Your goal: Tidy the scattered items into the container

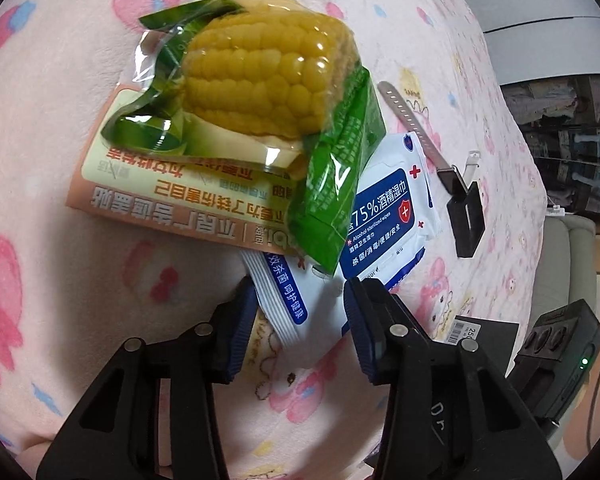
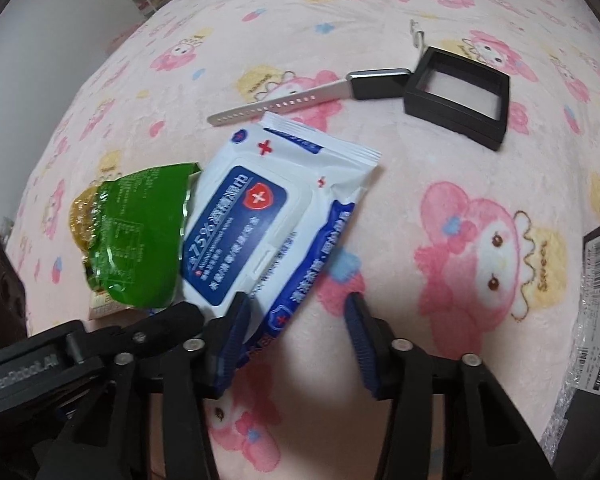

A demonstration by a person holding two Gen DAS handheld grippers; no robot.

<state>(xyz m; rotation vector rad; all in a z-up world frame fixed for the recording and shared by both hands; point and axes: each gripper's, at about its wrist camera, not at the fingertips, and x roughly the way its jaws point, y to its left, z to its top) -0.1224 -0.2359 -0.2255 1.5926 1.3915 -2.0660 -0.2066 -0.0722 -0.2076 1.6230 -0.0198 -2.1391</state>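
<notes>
Pink blanket (image 2: 440, 152) on a bed carries a loose pile: orange packet (image 1: 160, 200) lowest, corn pack (image 1: 256, 92) on top, wipes pack (image 2: 252, 216) overlapping, watch (image 2: 300, 98) and black box (image 2: 458, 92) farther off. Container not identifiable. Left claw (image 1: 300, 308) and right claw (image 2: 296, 320) both spread, flanking wipes edges.

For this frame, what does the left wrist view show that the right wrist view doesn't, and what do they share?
Left only: the yellow cob of the packaged corn seen clearly, lying on an orange leaflet.
Right only: the open top of the black square box and the smartwatch face beside it.
Both: the alcohol wipes pack, the watch strap, the pink blanket, and open tongs, left and right.
</notes>
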